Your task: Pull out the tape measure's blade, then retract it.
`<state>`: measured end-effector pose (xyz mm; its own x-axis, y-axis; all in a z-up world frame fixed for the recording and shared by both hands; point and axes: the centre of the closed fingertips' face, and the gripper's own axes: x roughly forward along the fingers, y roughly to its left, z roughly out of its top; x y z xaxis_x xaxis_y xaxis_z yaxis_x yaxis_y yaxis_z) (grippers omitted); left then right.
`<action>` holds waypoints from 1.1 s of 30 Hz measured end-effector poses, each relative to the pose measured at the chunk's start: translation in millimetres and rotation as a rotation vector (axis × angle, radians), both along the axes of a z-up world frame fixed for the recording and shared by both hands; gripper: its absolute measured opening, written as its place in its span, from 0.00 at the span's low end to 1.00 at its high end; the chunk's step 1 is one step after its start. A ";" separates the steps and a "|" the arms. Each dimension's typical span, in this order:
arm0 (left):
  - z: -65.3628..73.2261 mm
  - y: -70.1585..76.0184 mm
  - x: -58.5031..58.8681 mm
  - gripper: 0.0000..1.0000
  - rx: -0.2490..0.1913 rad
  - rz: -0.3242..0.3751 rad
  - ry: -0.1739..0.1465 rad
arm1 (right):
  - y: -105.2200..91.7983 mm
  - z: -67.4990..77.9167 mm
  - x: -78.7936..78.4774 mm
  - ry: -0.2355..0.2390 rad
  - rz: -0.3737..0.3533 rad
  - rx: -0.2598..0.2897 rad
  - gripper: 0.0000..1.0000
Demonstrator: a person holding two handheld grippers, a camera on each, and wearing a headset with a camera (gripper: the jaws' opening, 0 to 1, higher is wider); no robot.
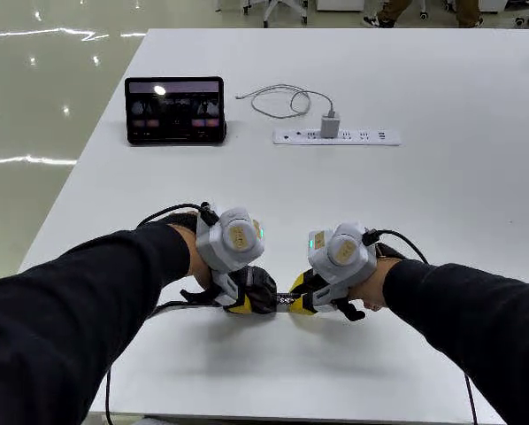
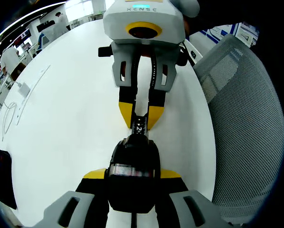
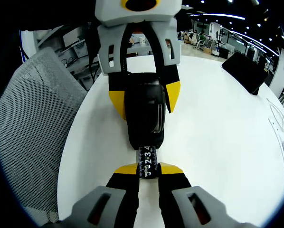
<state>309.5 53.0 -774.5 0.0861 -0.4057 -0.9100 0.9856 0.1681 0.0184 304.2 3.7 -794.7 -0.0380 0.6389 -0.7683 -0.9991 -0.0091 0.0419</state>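
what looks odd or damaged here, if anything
Nothing stands out. The left gripper clamps the tape measure case, the right gripper pinches its blade, which runs short and straight between them, unkinked.

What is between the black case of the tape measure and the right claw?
A short stretch of blade, printed 2 3 4, runs from the case to the right claw, in the right gripper view.

The left gripper and right gripper face each other closely, jaws clamped, forearms angled inward.
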 end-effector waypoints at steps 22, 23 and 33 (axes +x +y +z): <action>0.7 -2.2 0.7 0.33 -0.044 0.021 -0.006 | -18.5 0.6 1.5 -0.018 -0.013 -0.022 0.10; 0.8 -2.2 0.4 0.33 -0.043 0.021 -0.006 | -19.7 0.6 1.4 -0.020 -0.012 -0.026 0.09; 0.9 -2.2 1.1 0.33 -0.050 0.025 -0.002 | -32.6 -0.3 4.0 -0.025 -0.016 -0.043 0.09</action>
